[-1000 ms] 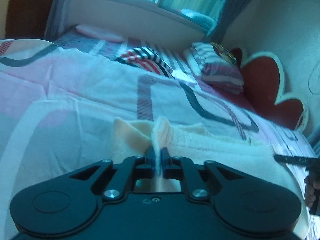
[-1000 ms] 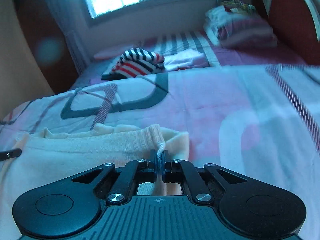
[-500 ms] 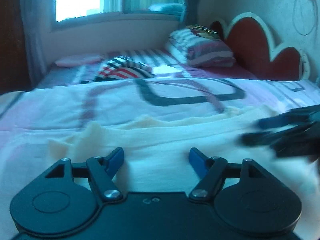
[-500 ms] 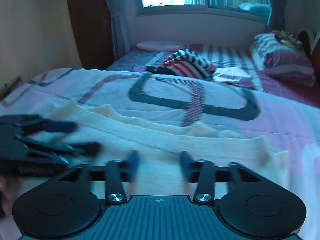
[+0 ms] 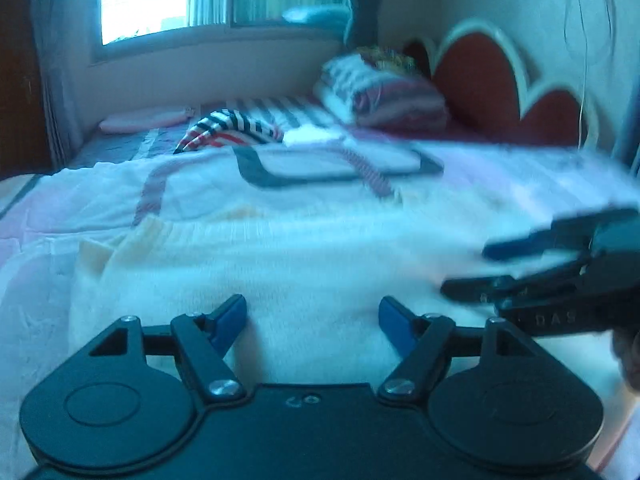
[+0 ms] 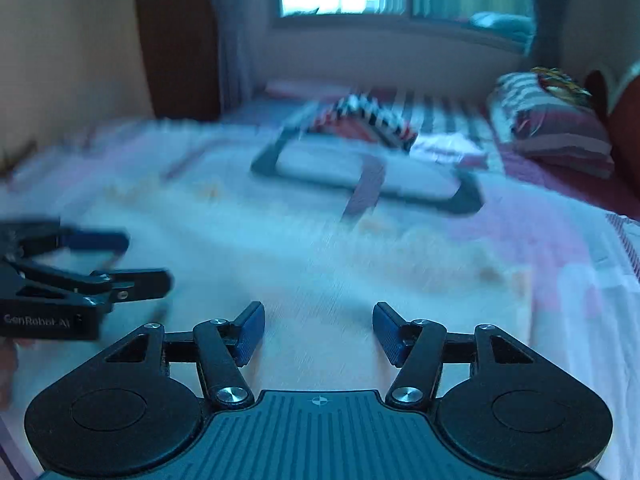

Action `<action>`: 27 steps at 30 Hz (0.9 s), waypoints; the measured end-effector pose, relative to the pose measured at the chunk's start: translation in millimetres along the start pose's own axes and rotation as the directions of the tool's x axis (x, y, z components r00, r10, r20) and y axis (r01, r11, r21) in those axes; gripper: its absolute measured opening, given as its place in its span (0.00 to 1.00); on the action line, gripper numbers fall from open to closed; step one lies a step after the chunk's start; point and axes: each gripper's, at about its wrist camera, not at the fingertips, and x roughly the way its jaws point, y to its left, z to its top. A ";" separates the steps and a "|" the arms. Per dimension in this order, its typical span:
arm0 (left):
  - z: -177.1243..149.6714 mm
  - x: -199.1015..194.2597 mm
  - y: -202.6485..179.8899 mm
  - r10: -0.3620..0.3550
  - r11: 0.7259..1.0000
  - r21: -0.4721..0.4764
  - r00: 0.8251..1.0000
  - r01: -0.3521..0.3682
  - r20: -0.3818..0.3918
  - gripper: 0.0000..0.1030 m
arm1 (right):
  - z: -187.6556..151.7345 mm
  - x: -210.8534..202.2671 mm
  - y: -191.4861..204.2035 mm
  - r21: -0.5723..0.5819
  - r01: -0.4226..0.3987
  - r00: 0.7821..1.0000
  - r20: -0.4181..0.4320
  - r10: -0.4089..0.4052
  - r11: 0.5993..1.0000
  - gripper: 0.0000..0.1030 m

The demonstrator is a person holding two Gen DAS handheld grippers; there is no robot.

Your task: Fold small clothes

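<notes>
- Cream garment point(image 5: 280, 264), a pale knitted piece, lies spread flat on the bedspread point(image 5: 100, 192) near the bed's near edge, under both grippers; its left end shows a bunched, folded corner in the left wrist view.
- Nothing here serves as a container. Farther up the bed a striped red, white and dark garment point(image 5: 230, 130) lies in a heap, a small white cloth point(image 5: 310, 136) just beside it, and a stack of striped folded bedding point(image 5: 384, 94) sits at the far right corner against the red scalloped headboard point(image 5: 500, 92).
- Both views are smeared by motion blur. The cream garment's far edge melts into the pale bedspread, so its outline cannot be traced, and its near edge is hidden behind the gripper bodies.
- Left gripper point(image 5: 312, 320) points down at the cloth, its blue pads point(image 5: 230, 320) spread well apart with bare cloth showing between them; it grips nothing.
- Right gripper point(image 6: 318, 330) has the same downward tilt, jaws released, pads point(image 6: 250, 332) clear of the fabric fold, empty.
- Each gripper shows at the other view's side edge, close alongside, over the same garment. A bit of the person's hand point(image 5: 628, 356) is cut off at the right edge of the left wrist view.
</notes>
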 end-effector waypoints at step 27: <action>-64.9 -100.7 -51.3 0.053 0.994 -0.091 0.996 -0.060 -0.075 0.66 | -86.7 -101.9 73.7 0.051 -0.068 0.997 -0.020 0.069 0.996 0.10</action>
